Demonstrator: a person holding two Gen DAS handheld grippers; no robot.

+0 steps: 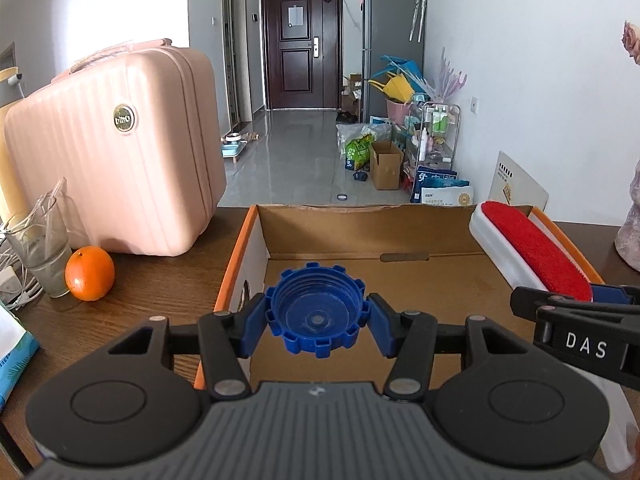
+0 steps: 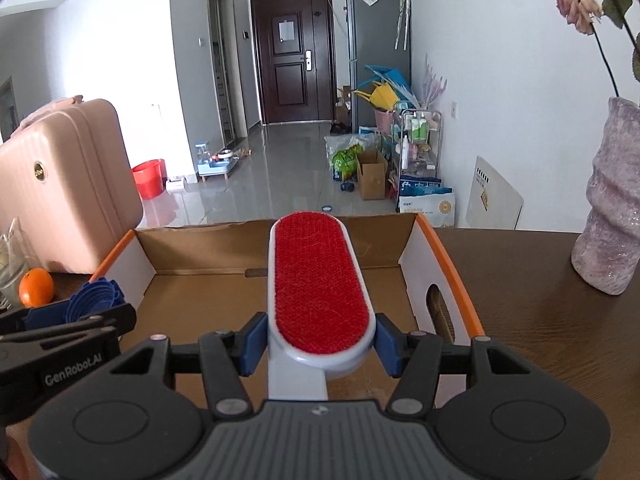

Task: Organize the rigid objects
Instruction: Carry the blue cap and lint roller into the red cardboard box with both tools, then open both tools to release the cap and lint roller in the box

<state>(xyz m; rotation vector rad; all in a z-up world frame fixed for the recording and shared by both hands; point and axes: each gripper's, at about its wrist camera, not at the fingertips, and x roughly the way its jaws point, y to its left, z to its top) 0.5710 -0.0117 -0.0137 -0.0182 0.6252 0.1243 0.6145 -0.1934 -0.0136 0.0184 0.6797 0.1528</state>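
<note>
I had the left gripper [image 1: 318,326] pinching a blue ridged cap [image 1: 318,312], its jaws pressed against the cap's toothed rim on both sides, the hollow threaded inside facing my camera. The cap hung over the near left part of the open cardboard box [image 1: 372,224], above its bare brown floor, apart from it as far as I could tell.

My right gripper [image 2: 320,344] was clamped on a lint brush [image 2: 320,284], the jaws squeezing the white body at the near end of its red pad, with the white handle running back under the camera. The brush pointed away from me, its far tip reaching over the box's back wall in my right view; from the left wrist camera it showed above the box's right side, angled along the orange-edged wall. Whether it touched the box I could not tell.

The box sat on the dark wooden desk [image 2: 540,300]. To its left stood a pink suitcase [image 1: 120,148], with an orange [image 1: 89,273] in front of it and just beside the orange a glass [image 1: 42,248] holding clear wrappers. On the right of the box, apart from it, stood a mottled purple vase [image 2: 612,216] holding a faded pink rose [image 2: 576,6].
</note>
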